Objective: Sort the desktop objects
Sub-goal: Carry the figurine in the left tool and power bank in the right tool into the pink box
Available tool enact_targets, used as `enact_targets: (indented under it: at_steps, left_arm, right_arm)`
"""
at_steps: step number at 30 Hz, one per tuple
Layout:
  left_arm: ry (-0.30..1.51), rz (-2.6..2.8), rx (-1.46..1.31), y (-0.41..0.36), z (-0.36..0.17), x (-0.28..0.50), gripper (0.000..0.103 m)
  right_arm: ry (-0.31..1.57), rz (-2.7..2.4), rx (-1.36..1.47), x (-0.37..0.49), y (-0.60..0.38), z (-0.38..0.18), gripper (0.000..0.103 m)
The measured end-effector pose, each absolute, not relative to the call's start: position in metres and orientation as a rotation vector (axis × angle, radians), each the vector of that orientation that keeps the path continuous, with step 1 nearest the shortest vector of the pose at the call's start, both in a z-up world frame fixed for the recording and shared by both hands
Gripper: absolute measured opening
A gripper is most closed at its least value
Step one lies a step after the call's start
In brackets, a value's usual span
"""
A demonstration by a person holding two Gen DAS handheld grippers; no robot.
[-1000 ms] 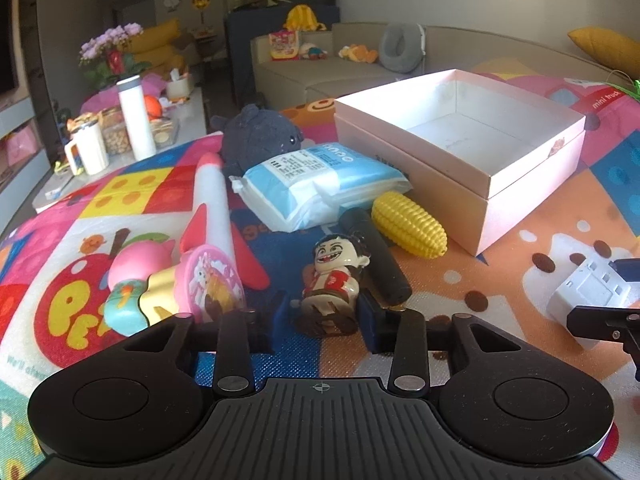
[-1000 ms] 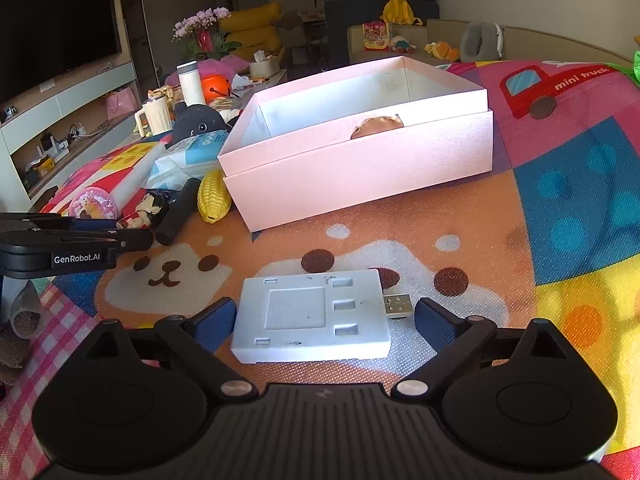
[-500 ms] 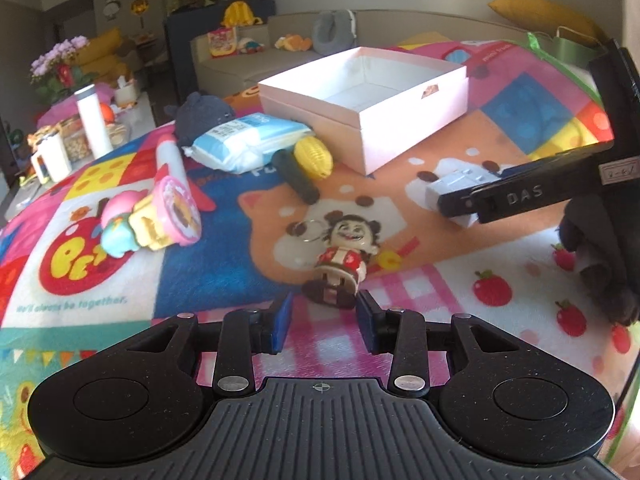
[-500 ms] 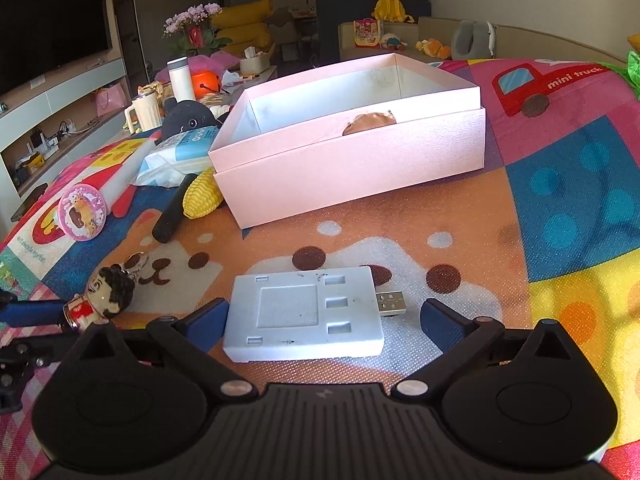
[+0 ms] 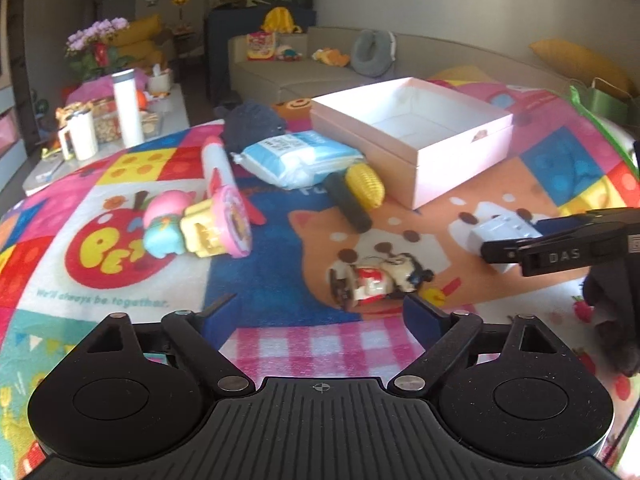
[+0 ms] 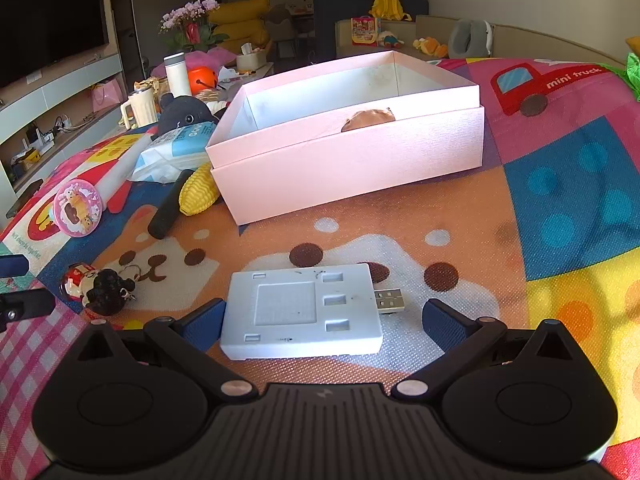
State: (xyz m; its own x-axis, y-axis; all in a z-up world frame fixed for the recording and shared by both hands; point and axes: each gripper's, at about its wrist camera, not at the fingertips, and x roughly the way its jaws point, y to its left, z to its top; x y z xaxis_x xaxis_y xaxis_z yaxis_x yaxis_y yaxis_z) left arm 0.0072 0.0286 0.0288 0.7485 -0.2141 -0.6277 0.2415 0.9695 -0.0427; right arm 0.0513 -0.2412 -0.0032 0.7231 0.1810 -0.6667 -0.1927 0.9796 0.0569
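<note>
1. The left claw [image 5: 320, 312] was opening, its jaws already spread wide, with nothing pressed between them.
2. The doll [image 5: 378, 278], a small keychain figure with black hair and a red-and-white body, lay on its side on the mat [image 5: 120, 280], just ahead of the left claw's right finger and free of both pads.
3. In the right wrist view the doll [image 6: 98, 286] lay at the left edge, near the tip of the left claw.
4. The right claw [image 6: 324, 320] stood wide, its pads on either side of the hub [image 6: 302, 314], a flat white block with a USB plug sticking out of its right end.
5. The left pad sat just beside the hub's left edge; the right pad stood clear of the plug. Whether the left pad touched the hub could not be told.
6. The box [image 6: 348, 152], pink and open, sat beyond the hub, well apart from it.
7. The corn [image 6: 198, 190] lay against the box's left corner, with a black cylinder [image 6: 168, 210] beside it.
8. A blue-and-white pack [image 5: 296, 156] and a dark plush [image 5: 250, 126] lay further left of the box.
9. A pink disc toy [image 5: 224, 226] rested on the mat left of the doll.
</note>
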Motion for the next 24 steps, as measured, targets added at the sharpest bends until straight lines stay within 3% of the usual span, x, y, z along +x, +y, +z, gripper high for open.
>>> enact_targets:
  at_steps: [6, 11, 24]
  left_arm:
    - [0.706, -0.232, 0.050, -0.013, 0.021, 0.023, 0.094]
    - [0.738, -0.163, 0.033, -0.024, 0.011, 0.043, 0.071]
    - [0.730, -0.147, 0.070, -0.014, 0.015, 0.019, 0.070]
  right_arm:
    - [0.730, 0.205, -0.016, 0.051, -0.242, -0.003, 0.103]
    - [0.720, 0.205, -0.007, 0.050, -0.242, -0.002, 0.103]
    - [0.740, 0.283, -0.094, 0.053, -0.227, -0.003, 0.099]
